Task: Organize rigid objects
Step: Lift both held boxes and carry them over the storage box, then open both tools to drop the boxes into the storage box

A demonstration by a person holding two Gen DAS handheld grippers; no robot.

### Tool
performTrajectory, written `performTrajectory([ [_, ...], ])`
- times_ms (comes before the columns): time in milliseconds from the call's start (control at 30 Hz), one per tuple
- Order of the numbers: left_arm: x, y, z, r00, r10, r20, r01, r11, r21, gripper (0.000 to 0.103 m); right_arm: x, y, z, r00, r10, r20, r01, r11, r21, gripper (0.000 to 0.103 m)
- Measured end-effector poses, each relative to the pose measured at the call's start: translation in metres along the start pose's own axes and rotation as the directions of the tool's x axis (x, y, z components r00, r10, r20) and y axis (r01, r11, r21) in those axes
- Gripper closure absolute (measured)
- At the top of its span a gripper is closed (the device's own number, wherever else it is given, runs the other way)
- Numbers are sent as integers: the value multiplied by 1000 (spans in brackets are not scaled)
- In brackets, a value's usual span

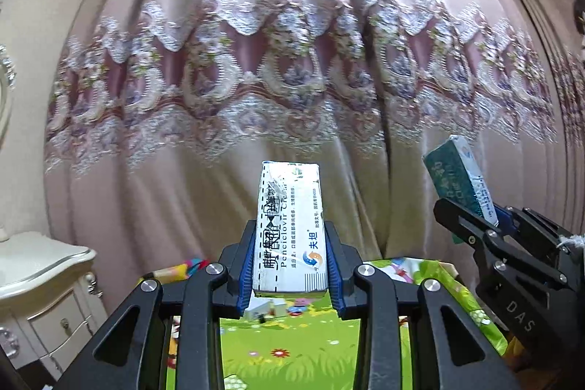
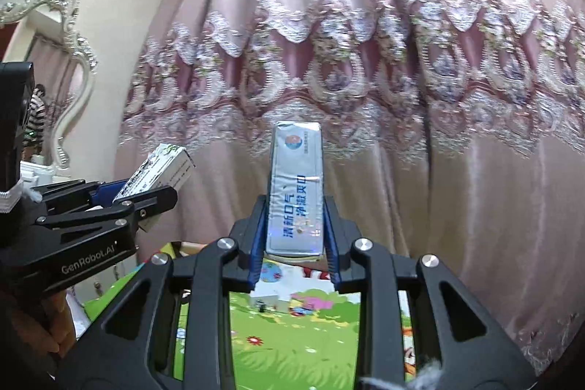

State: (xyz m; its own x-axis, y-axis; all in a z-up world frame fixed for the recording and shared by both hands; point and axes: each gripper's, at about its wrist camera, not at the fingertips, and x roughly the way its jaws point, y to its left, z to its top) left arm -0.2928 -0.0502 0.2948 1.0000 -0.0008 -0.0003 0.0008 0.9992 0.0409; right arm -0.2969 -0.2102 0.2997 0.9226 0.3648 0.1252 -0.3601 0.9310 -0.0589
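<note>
The left hand-held gripper (image 1: 290,265) holds a white box (image 1: 289,225); to its right, the right hand-held gripper (image 2: 294,236) holds a silver box (image 2: 296,189); the curtain (image 1: 292,61) hangs far behind.

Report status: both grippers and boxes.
Left gripper shut on white box. Right gripper shut on silver box. Both boxes held up before the curtain, above the mat; nothing in the way.

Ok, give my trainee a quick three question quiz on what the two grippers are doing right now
1. True or false: the left gripper is empty.
2. What does the right gripper hold? A) silver box B) cup C) spoon
3. Fill in: behind both boxes hangs a pink ____.

Key:
1. False; it is shut on the white cream box.
2. A, the silver box.
3. curtain.
</note>
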Motion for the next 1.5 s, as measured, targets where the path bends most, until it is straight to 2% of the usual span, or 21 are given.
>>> performTrajectory([
  [167,-9,33,-11,998,64,-24,-64,998,-26,69,12,34,1,995,98,-20,-99,994,-37,71],
  [333,-18,65,-26,990,129,-56,-132,990,-51,69,22,70,-3,979,201,-37,-203,977,-58,71],
  [533,-34,104,-46,971,210,-114,-221,971,-89,69,28,110,-5,946,319,-54,-322,943,-83,71],
  [667,-47,134,-63,951,257,-170,-281,951,-133,69,34,138,-9,907,410,-94,-417,905,-82,71],
  [733,-53,145,-71,940,280,-196,-309,941,-139,69,40,152,-11,881,456,-124,-466,882,-68,71],
  [867,-67,173,-92,909,322,-264,-375,909,-181,69,48,184,-22,812,549,-200,-567,822,-45,71],
  [1033,-81,205,-122,869,350,-349,-443,866,-233,69,53,227,-42,731,607,-313,-655,752,-71,71],
  [1133,-87,218,-141,846,354,-398,-473,844,-254,69,57,251,-61,666,632,-397,-708,703,-67,71],
  [1200,-90,225,-156,828,354,-434,-493,828,-267,69,60,263,-72,631,642,-437,-732,679,-58,71],
  [1300,-90,238,-177,804,342,-485,-518,804,-291,69,61,286,-96,555,649,-520,-777,628,-46,71],
  [1400,-96,248,-197,776,348,-527,-551,780,-297,69,61,305,-117,498,648,-576,-807,589,-36,71],
  [1433,-100,251,-203,767,351,-538,-563,770,-300,69,61,312,-125,473,649,-596,-820,571,-30,71],
  [1500,-106,258,-213,751,356,-556,-583,752,-307,69,59,323,-134,446,648,-618,-836,548,-29,71],
])
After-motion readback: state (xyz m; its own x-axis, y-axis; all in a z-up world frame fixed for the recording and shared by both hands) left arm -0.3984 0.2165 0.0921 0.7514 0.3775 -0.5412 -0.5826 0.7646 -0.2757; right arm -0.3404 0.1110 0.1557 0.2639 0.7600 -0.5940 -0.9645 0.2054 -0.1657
